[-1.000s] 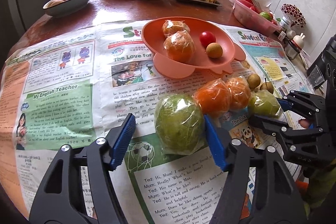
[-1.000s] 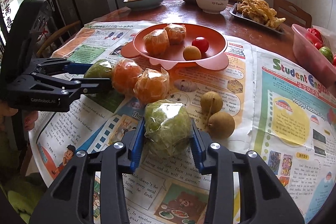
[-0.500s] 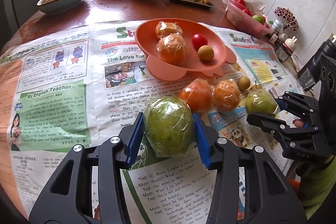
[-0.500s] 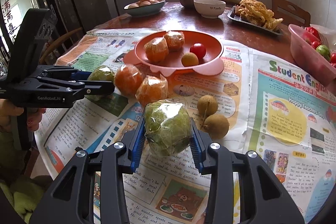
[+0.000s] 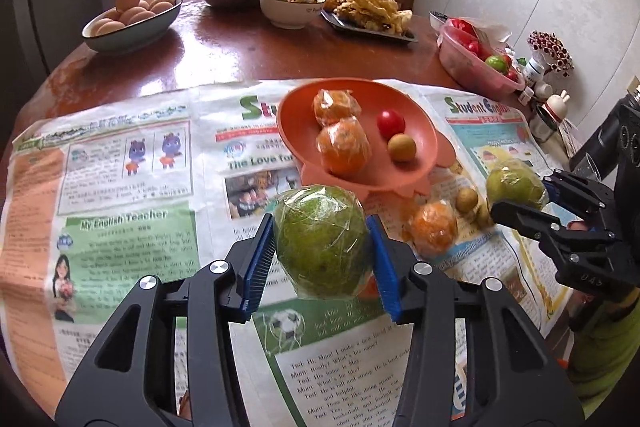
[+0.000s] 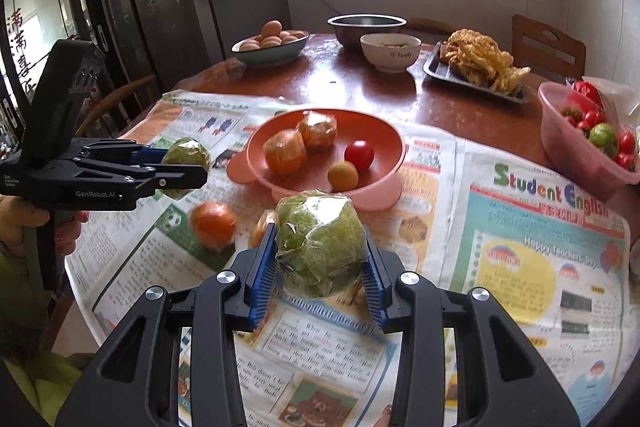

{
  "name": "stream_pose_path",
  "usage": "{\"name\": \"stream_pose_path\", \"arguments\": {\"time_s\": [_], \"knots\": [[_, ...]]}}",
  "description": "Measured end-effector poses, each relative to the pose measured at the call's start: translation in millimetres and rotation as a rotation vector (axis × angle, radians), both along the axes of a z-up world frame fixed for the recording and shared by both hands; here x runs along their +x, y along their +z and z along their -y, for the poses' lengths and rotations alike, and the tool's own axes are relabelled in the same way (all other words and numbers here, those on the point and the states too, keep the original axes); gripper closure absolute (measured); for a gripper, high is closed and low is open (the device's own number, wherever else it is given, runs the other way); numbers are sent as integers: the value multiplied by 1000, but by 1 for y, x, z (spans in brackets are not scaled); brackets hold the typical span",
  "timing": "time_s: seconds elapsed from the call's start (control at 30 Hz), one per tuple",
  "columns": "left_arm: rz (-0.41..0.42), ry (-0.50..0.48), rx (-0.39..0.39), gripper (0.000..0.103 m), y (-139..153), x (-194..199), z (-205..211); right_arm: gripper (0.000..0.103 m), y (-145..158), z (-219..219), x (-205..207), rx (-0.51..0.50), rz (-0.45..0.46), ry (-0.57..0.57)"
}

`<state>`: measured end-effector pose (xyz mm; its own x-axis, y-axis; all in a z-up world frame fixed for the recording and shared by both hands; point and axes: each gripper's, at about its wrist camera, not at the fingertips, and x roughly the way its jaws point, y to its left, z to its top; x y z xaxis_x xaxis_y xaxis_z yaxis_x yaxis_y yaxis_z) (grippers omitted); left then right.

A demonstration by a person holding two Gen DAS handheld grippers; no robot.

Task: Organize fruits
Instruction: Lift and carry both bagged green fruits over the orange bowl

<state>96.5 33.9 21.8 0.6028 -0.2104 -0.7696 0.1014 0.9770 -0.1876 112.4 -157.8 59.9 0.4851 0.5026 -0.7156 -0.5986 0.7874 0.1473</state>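
Above the newspaper-covered table, each gripper clamps a plastic-wrapped green fruit.

Ribbed blue pads of the left gripper press both sides of a round green fruit whose crinkled film catches the light; it sits raised off the newspaper, just short of the coral plate. The right gripper squeezes a second wrapped green fruit the same way, near the plate's scalloped front edge. That smooth, shallow plate holds two film-wrapped oranges, a glossy red cherry tomato and a small matte tan fruit. Two more wrapped oranges and small brown fruits lie loose on the paper beside the plate. Farther back on the polished wooden tabletop stands a bowl of eggs.
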Motion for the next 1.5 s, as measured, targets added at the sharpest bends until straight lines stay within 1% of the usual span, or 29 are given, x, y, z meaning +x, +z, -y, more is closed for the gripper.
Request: {"name": "stream_pose_path", "arguments": {"time_s": [0.23, 0.63, 1.0, 1.3, 1.4, 1.5], "knots": [[1, -8, 8, 65, 6, 22, 1, 65, 6, 0, 17, 4, 9, -6], [-11, -12, 37, 65, 11, 62, 1, 65, 4, -4, 43, 3, -5, -13], [-42, -14, 72, 65, 1, 96, 5, 65, 0, -7, 65, -12, -14, -28], [-52, -20, 84, 65, -7, 106, 10, 65, -9, -15, 81, -56, -19, -36], [-47, -20, 100, 65, -8, 107, 12, 65, -12, -19, 87, -69, -21, -37], [-47, -20, 95, 65, -7, 108, 12, 65, -15, -25, 92, -86, -19, -38]]}}
